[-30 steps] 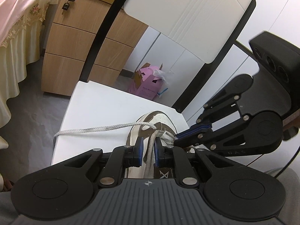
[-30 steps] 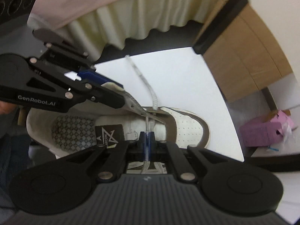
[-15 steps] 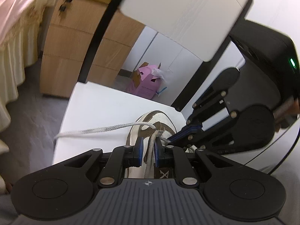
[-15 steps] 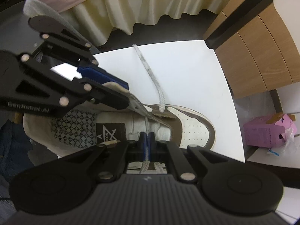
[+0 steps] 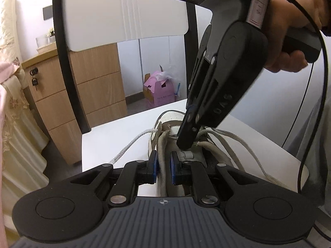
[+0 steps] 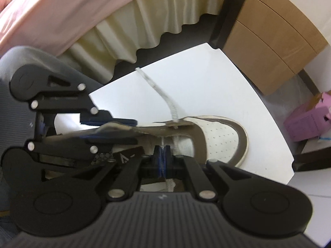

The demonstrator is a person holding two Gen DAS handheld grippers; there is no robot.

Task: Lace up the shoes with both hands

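Left view: left claw [image 5: 163, 166] nearly shut, pinching the shoe's side flap [image 5: 162, 144]. Shoe [image 5: 186, 144] on the white chair seat [image 5: 115, 140], toe pointing away. Right claw [image 5: 186, 142] pointing down into the shoe.

Right view: right claw [image 6: 163, 158] squeezed tight on a white lace [image 6: 165, 99]. Shoe [image 6: 217, 136] on the seat [image 6: 206, 82], toe to the right.

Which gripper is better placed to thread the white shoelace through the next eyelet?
Right gripper: it pinches the white shoelace over the brown-and-white sneaker. Left gripper clamps the eyelet flap.
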